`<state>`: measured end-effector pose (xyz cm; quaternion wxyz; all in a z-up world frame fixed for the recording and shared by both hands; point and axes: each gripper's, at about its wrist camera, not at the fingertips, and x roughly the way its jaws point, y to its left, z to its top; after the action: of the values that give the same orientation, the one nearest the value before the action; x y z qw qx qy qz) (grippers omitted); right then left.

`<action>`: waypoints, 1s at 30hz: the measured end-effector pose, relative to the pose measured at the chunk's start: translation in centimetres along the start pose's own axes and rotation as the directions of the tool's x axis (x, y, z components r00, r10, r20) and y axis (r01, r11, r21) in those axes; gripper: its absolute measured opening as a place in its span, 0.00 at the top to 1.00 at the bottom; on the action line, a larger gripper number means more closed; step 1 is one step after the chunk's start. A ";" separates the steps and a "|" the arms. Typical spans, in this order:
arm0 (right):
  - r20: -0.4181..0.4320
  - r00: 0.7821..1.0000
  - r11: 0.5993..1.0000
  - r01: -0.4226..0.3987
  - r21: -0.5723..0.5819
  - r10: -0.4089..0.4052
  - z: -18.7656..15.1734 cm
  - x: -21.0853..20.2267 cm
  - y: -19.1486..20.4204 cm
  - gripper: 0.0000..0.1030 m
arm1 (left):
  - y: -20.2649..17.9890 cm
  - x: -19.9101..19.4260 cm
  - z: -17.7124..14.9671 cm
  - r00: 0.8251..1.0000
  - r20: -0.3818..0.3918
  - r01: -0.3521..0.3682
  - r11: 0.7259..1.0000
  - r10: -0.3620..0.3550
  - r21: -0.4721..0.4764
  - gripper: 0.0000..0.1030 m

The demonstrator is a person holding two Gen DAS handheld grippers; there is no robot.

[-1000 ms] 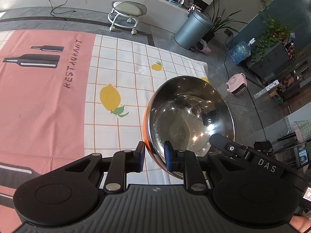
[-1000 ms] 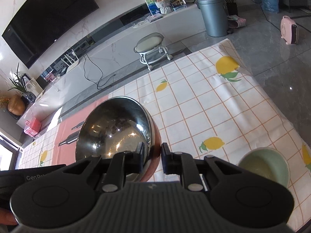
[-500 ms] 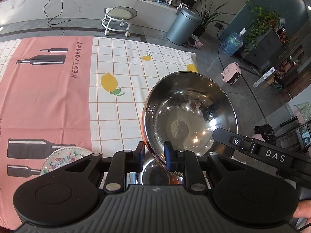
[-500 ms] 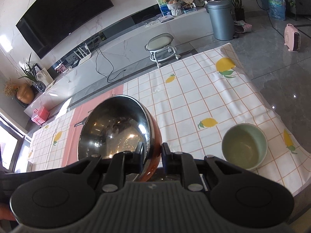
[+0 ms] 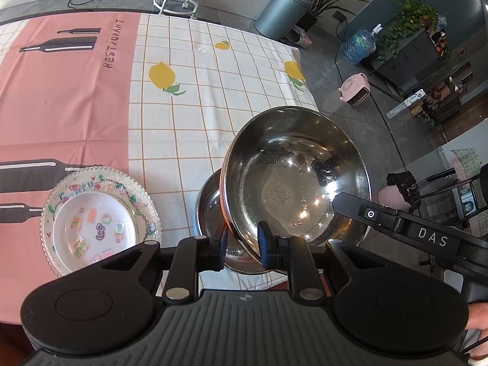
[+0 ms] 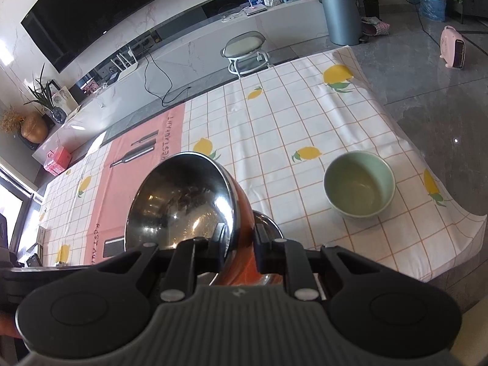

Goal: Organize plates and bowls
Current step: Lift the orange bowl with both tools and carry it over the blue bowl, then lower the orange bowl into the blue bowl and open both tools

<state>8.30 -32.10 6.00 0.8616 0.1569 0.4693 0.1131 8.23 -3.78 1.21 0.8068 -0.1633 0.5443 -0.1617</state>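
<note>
Both grippers hold one steel bowl with an orange outside (image 5: pixel 292 180), tilted and lifted above the table. My left gripper (image 5: pixel 242 244) is shut on its near rim. My right gripper (image 6: pixel 239 238) is shut on the opposite rim, and the bowl also shows in the right wrist view (image 6: pixel 183 201). A second steel bowl (image 5: pixel 210 204) sits on the cloth right under it; its rim shows in the right wrist view (image 6: pixel 270 221). A patterned glass plate (image 5: pixel 97 219) with a white plate inside lies to the left. A pale green bowl (image 6: pixel 360 187) stands to the right.
The table has a checked lemon cloth (image 5: pixel 207 91) with a pink RESTAURANT runner (image 5: pixel 61 97). The table's right edge (image 6: pixel 442 189) drops to a grey floor. A stool (image 6: pixel 247 48), a bin (image 6: pixel 340 15) and a pink heater (image 6: pixel 454 47) stand beyond.
Both grippers have drawn back toward the near edge with the bowl. The second steel bowl, the patterned plate and the green bowl have come more fully into view.
</note>
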 end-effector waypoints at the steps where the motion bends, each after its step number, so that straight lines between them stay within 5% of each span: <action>1: -0.010 1.000 1.000 0.001 0.001 -0.001 -0.2 0.2 -0.1 0.83 | 0.0 0.1 -0.1 1.000 -0.004 -0.005 1.000 0.005 0.002 0.78; 21: -0.151 0.988 0.998 0.046 0.032 -0.040 -1.6 4.9 -1.9 0.87 | 0.7 3.2 -0.7 0.994 -0.092 -0.060 0.998 0.060 0.004 0.76; 30: -0.162 0.985 0.997 0.067 0.037 -0.060 -1.6 5.9 -2.2 0.84 | -0.6 4.2 -0.9 0.989 -0.079 -0.116 0.989 0.123 0.088 0.70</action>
<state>10.20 -31.87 -0.18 0.8207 0.1503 0.5442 0.0879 8.85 -6.28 -2.30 0.7975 -0.0895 0.5795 -0.1423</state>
